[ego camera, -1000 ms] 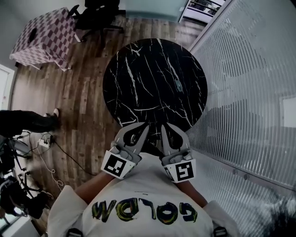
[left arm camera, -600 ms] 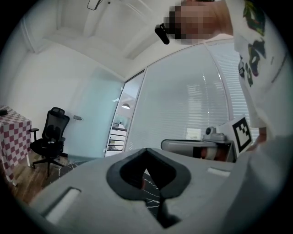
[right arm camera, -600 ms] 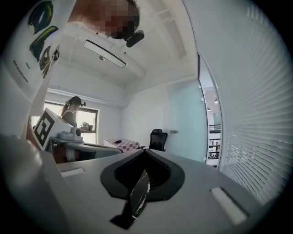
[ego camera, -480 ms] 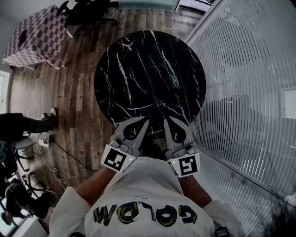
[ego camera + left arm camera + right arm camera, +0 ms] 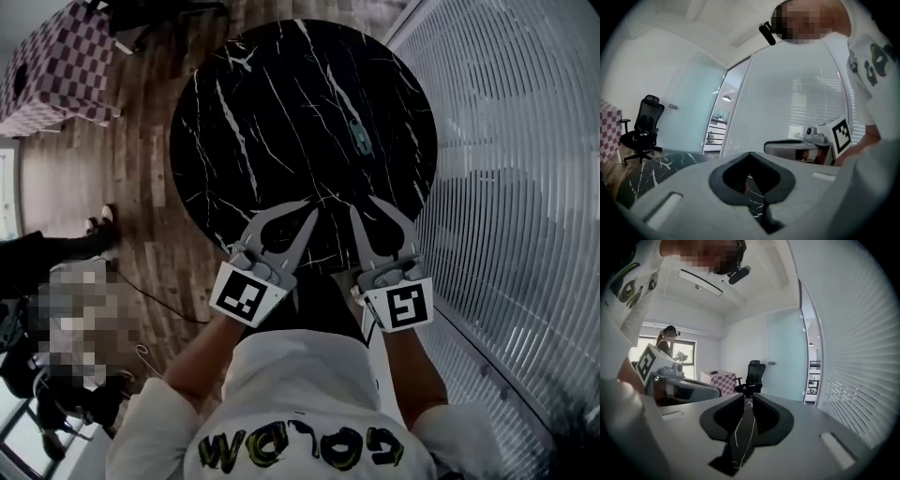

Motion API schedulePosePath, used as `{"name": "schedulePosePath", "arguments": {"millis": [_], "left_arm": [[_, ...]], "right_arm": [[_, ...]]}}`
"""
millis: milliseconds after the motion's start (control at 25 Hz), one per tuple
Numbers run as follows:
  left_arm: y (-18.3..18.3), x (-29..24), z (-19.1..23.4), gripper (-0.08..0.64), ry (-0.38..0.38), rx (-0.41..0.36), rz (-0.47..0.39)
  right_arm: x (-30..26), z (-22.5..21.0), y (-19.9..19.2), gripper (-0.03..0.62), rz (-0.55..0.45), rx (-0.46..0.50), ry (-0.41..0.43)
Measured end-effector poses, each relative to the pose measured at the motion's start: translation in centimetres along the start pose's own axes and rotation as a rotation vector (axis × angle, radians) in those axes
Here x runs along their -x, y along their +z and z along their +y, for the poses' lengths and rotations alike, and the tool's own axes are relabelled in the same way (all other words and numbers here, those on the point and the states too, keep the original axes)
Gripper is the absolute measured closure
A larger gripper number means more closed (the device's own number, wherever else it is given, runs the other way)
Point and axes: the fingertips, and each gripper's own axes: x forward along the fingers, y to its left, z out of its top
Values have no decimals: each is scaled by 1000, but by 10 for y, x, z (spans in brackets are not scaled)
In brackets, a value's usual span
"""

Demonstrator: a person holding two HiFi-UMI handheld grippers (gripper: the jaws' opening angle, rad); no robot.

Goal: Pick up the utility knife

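Note:
The utility knife (image 5: 359, 134), small and grey-green, lies on the right part of the round black marble table (image 5: 281, 103). Both grippers hover over the table's near edge, well short of the knife. My left gripper (image 5: 311, 208) (image 5: 750, 154) has its tips together and holds nothing. My right gripper (image 5: 365, 202) (image 5: 748, 400) is nearer the knife's side. Its jaws are opening, with a narrow gap and nothing between them. Neither gripper view shows the knife. Each gripper sees the other beside it: the right gripper (image 5: 801, 147) and the left gripper (image 5: 679, 385).
A slatted glass wall (image 5: 525, 187) runs close along the table's right side. A checkered-cloth table (image 5: 56, 75) and a black office chair (image 5: 752, 373) stand beyond on the wooden floor. A person (image 5: 47, 253) and cables are at the left.
Both grippers have moved forward and down, from in front of the body to over the table's near edge. The right jaws have parted slightly.

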Motion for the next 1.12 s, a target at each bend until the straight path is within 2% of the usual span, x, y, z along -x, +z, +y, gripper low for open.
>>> {"name": "schedulePosePath", "arguments": {"millis": [240, 640, 800, 1120], "left_arm": [[-37, -48, 30, 560, -9, 24, 50], [-118, -110, 62, 560, -26, 31, 124], [-138, -130, 72, 560, -36, 6, 132], [-169, -150, 79, 560, -21, 12, 145]], "right_arm": [[-42, -46, -54, 508, 88, -64, 10], [-85, -97, -164, 431, 249, -80, -3], [-102, -118, -201, 414, 320, -69, -24], [-118, -145, -267, 383, 483, -66, -20]]}}
